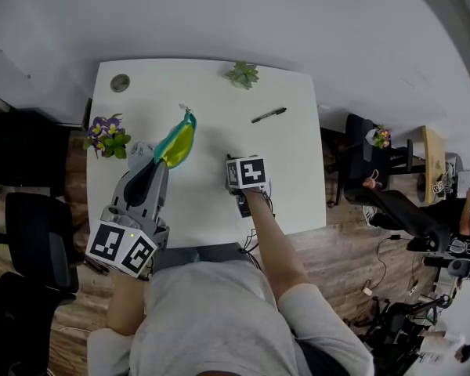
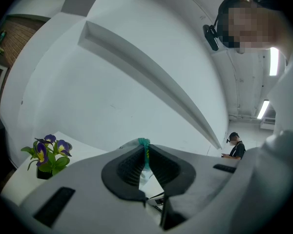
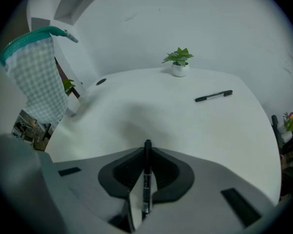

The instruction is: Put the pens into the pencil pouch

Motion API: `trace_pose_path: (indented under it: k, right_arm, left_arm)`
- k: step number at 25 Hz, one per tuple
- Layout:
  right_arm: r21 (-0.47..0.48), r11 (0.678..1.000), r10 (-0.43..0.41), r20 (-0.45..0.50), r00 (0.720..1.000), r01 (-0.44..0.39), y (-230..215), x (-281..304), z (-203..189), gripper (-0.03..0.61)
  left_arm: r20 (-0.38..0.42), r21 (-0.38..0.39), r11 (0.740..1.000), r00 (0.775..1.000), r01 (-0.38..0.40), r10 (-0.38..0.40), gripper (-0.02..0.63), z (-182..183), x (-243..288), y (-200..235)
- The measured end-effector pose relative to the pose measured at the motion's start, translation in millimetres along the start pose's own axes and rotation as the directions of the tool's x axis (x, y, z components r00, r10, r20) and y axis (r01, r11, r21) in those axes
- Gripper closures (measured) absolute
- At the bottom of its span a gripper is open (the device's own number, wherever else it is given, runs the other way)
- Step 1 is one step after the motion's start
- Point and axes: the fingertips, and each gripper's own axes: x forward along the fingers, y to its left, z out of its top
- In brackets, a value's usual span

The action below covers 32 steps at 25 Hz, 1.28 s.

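Observation:
A yellow-green pencil pouch with a teal zip edge hangs over the white table. My left gripper is shut on its near end. In the left gripper view the teal edge sits pinched between the pads of that gripper. My right gripper points steeply down over the table's front middle and is shut on a black pen, which stands up between its jaws. A second black pen lies on the table at the far right. The pouch hangs at the left of the right gripper view.
A small green plant stands at the table's far edge. A pot of purple flowers sits at the left edge. A round grey disc lies in the far left corner. Black chairs flank the table.

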Motion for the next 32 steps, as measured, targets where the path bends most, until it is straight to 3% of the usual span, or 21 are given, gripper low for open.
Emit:
trace_pose_path:
  k: [7, 11, 19, 32]
  right_arm:
    - [0.022, 0.999, 0.036, 0.124, 0.992, -0.039, 7.1, -23.1, 18.8, 0.518]
    - [0.034, 0.996, 0.064, 0.277, 0.959, -0.077, 13.5, -57.0, 46.3, 0.518]
    - [-0.012, 0.995, 0.086, 0.568, 0.818, -0.097, 24.8, -141.4, 93.4, 0.518]
    - [-0.048, 0.997, 0.075, 0.799, 0.596, -0.061, 34.5, -236.1, 114.2, 0.518]
  left_arm:
    - [-0.003, 0.003, 1.000, 1.000, 0.023, -0.023, 0.568, 0.3, 7.2, -6.8]
    - [-0.004, 0.002, 0.999, 0.999, 0.047, -0.047, 0.568, 0.9, 12.4, -13.9]
    - [-0.001, 0.008, 0.994, 0.994, 0.109, -0.109, 0.568, 5.3, 24.9, -33.1]
    - [-0.008, 0.001, 0.982, 0.982, 0.189, -0.189, 0.568, 7.9, 35.3, -54.2]
